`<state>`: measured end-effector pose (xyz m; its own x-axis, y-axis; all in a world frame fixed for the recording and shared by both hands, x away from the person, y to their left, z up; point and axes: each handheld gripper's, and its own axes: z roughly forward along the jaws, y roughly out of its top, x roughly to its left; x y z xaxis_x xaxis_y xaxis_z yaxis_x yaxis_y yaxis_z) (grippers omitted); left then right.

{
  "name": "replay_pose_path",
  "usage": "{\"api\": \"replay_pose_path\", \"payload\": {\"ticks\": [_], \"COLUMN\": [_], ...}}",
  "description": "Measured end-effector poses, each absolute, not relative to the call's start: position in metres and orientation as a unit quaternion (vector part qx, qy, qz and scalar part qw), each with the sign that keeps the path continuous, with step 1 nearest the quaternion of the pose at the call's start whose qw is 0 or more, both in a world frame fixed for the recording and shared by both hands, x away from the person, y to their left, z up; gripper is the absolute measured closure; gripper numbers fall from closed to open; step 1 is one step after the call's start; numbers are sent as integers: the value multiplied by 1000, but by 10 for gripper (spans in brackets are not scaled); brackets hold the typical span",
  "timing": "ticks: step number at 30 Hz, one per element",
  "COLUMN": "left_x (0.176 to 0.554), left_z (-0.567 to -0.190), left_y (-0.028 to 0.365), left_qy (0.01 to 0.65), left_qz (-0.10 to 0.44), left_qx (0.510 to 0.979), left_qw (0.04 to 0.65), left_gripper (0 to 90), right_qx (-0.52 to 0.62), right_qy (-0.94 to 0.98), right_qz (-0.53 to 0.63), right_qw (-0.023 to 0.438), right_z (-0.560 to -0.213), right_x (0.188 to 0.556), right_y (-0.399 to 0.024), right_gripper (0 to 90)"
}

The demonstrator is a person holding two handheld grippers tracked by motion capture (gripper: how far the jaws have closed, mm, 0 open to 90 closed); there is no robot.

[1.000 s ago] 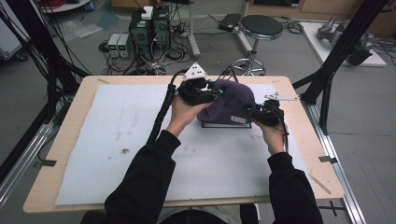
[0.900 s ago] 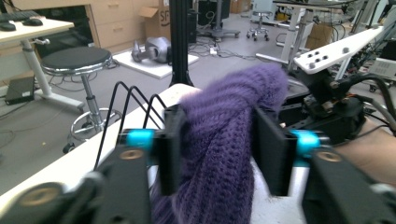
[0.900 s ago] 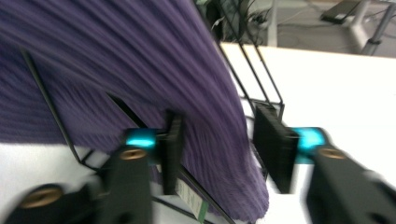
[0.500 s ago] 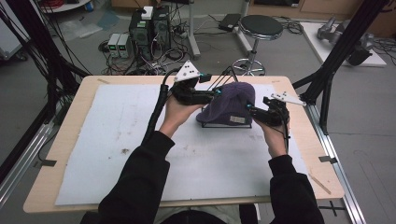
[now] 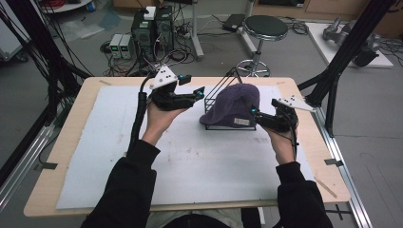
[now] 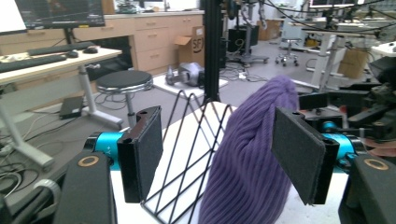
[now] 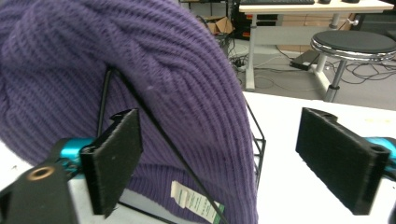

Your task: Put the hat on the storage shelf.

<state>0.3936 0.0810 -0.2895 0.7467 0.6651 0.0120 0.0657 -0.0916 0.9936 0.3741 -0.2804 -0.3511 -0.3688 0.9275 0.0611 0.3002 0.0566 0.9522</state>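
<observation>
High view: purple beanie (image 5: 235, 105) on wire rack (image 5: 217, 90), between both open fingers, untouched

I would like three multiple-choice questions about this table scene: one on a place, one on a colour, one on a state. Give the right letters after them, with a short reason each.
1. Where is the purple ribbed knitted hat?
A. draped over the black wire rack
B. flat on the table, far from the rack
C. on the round stool

2. What colour is the sheet that covers the wooden table top?
A. red
B. white
C. green

3. How do the fingers of the left gripper stand?
A. pressed on the hat
B. shut on the rack's wire
C. apart, with nothing pressed between them

Answers:
1 A: the high view shows the hat hanging over the wire frame.
2 B: the sheet is white, with the wood showing around its edges.
3 C: in the left gripper view both pads stand wide, clear of hat and rack.
</observation>
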Motion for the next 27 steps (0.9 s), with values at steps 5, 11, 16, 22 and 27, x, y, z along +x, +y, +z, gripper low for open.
{"api": "replay_pose_path", "payload": {"ticks": [5, 11, 16, 22, 27], "left_x": [385, 374, 357, 334, 316], "left_z": [-295, -305, -310, -319, -331], "left_y": [100, 126, 155, 195, 220], "left_qy": [290, 313, 332, 366, 383], "left_qz": [261, 311, 340, 379, 425], "left_qx": [677, 637, 607, 571, 547], "left_qw": [625, 633, 637, 629, 612], "left_gripper": [324, 308, 299, 299, 298], "right_qx": [474, 491, 484, 493, 507], "right_qy": [637, 613, 598, 589, 569], "right_qz": [511, 518, 530, 531, 546], "right_qw": [330, 338, 356, 358, 349], "right_z": [-353, -359, -357, -367, -373], "right_x": [364, 357, 345, 335, 328], "right_y": [-278, -287, -294, -305, -314], "right_gripper": [123, 112, 113, 113, 114]}}
